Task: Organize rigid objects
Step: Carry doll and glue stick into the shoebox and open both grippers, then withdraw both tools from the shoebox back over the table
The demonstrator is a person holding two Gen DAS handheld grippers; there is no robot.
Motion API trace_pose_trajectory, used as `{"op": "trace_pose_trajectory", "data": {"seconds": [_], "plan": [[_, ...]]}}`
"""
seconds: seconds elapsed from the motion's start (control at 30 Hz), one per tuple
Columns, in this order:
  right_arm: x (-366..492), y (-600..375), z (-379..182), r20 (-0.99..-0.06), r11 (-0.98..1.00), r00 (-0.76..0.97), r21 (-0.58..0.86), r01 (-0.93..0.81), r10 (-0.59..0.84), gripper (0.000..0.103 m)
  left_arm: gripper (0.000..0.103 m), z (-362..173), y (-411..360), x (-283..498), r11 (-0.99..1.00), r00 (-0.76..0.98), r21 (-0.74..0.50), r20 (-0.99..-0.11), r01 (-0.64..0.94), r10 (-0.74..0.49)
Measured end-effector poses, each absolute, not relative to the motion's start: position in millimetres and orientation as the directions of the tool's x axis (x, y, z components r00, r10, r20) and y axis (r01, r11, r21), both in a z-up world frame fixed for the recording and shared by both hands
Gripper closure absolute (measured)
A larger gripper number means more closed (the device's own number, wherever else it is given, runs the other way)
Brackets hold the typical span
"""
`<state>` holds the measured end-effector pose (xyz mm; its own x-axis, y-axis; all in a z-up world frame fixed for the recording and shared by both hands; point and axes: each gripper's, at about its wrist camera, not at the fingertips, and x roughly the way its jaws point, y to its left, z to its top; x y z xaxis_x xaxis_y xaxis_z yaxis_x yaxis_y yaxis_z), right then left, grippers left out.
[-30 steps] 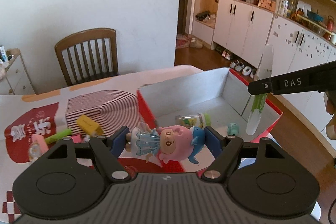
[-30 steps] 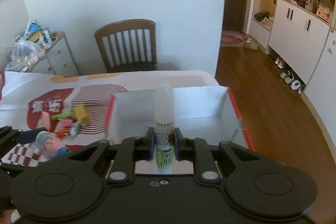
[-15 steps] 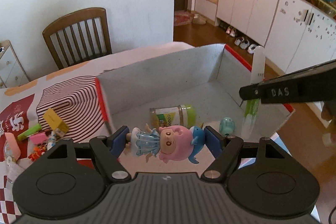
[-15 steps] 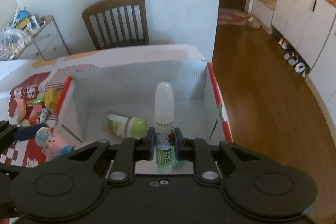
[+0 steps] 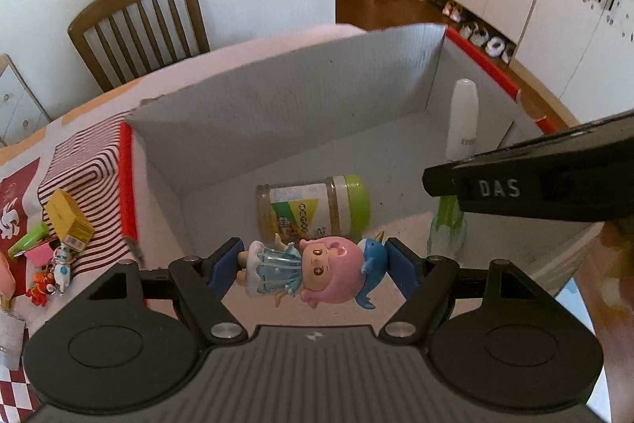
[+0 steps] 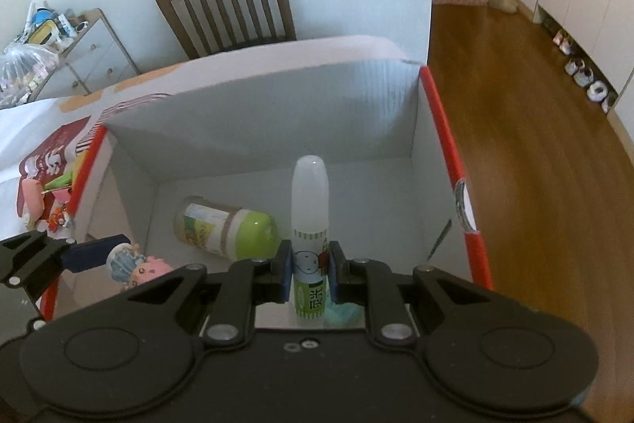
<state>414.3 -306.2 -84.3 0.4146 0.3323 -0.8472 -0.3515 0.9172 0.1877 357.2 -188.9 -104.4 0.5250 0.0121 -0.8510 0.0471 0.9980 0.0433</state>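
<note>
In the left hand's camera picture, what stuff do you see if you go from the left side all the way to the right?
Toy pile on the table → yellow block → red box edge → doll in the left gripper → white bottle in the right gripper → white cupboards.

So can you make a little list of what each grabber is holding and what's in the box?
left gripper: shut on the doll, held sideways over the box's near edge
right gripper: shut on the glue bottle, cap pointing away
box: open, grey inside, red rims
in the box: jar with green lid, lying on its side
left of the box: small toys on the tablecloth
</note>
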Motion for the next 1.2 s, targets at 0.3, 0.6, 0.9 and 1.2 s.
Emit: {"op": "trace_pose_trajectory", "data": {"seconds": [0.3,0.6,0.9,1.2], "plan": [[431,-302,-104,-0.872,0.922,0.385,0.167,-0.35,0.304,0.087,0.025,-122,-194,378,0.998,0.43,0.047,-0.902,0.036,0.027],[437,-295,-110,-0.908,0.924,0.325,0.144,-0.354,0.266,0.083,0.025,-135,-187,395,1.0,0.309,0.015,-0.951,0.005,0.012],[438,-295,-110,-0.908,0.921,0.321,0.146,-0.361,0.27,0.07,0.026,-138,-183,402,1.0,0.267,0.004,-0.964,-0.022,0.009],[429,-295,-100,-0.891,0.918,0.357,0.14,-0.37,0.28,0.059,0.026,-125,-176,389,0.997,0.309,-0.062,-0.95,-0.047,-0.045]]}}
